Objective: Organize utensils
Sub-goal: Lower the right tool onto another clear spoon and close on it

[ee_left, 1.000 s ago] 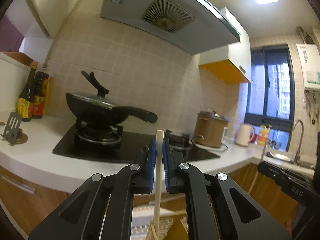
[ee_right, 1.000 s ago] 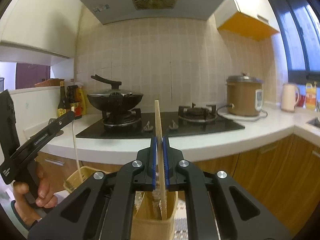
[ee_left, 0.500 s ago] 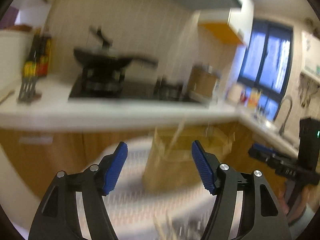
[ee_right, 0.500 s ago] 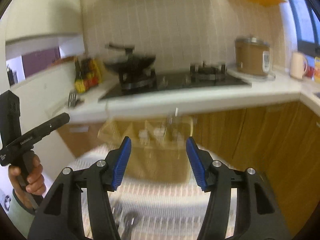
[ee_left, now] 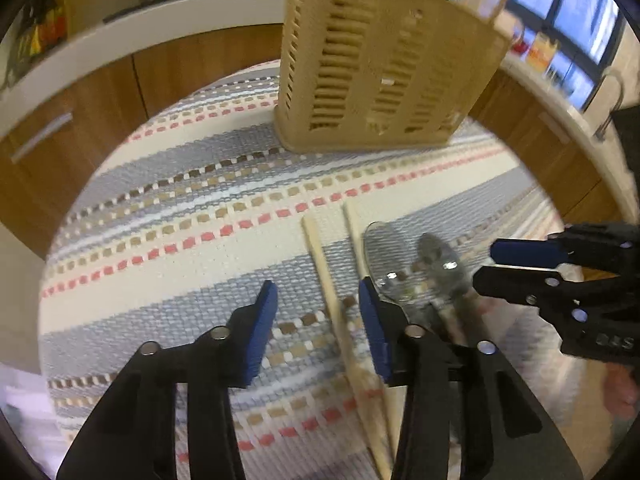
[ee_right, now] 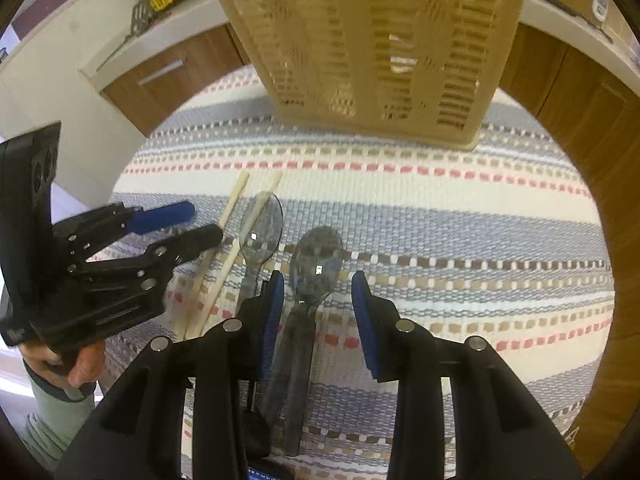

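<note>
Two spoons and two chopsticks lie side by side on the striped mat, handles toward the person.
The right-hand spoon (ee_right: pixel 316 268) runs lengthwise between the open, empty right hand-held gripper (ee_right: pixel 318 308) — the left hand-held gripper (ee_left: pixel 316 320), also open and empty, straddles a chopstick (ee_left: pixel 324 276); beige basket (ee_right: pixel 372 40) beyond.

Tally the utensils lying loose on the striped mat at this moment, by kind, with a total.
Chopsticks: 2 — one, the other
Spoons: 2 — one beside the chopsticks, one between the open fingers of the right gripper
Total: 4
</note>
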